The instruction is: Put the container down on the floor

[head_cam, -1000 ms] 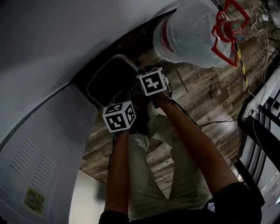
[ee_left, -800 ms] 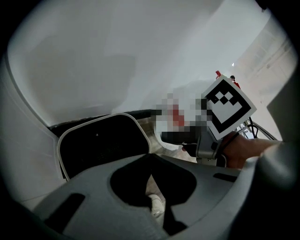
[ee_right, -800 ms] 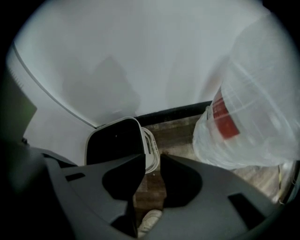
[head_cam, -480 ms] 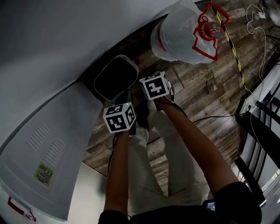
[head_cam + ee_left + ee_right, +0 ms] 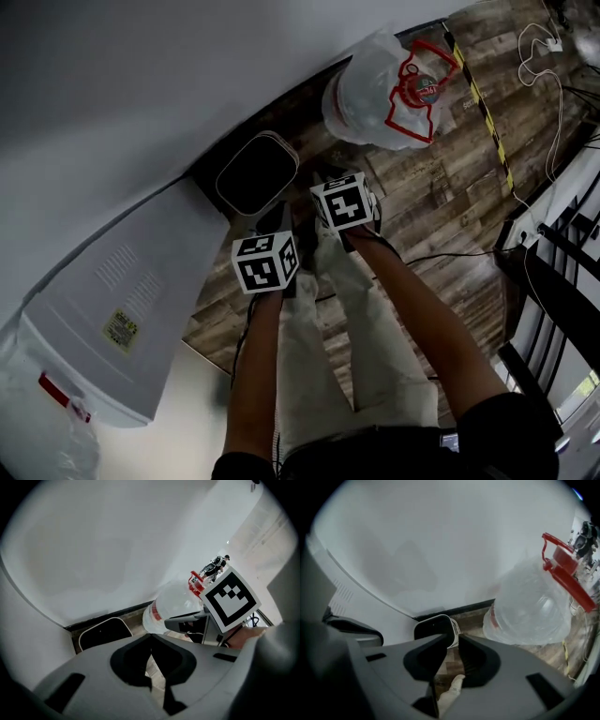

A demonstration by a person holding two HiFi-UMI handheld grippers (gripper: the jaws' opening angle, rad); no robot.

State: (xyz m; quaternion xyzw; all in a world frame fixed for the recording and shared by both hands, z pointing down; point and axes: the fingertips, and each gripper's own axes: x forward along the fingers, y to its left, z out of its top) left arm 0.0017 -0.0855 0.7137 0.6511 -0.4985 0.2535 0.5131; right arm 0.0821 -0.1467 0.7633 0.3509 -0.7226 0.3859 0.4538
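the black rectangular container with a white rim (image 5: 253, 175) sits on the wood-plank floor (image 5: 441, 202) against the wall's dark skirting, between a white appliance (image 5: 141, 272) and a big clear plastic water jug with a red handle (image 5: 370, 89). the left claw (image 5: 151, 638) is clenched on nothing; the right claw (image 5: 450, 641) is slightly released and empty, both clear of the container

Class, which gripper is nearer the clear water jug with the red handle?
Right. In the head view, the right gripper sits just below the water jug; the left gripper is lower still, farther from it.
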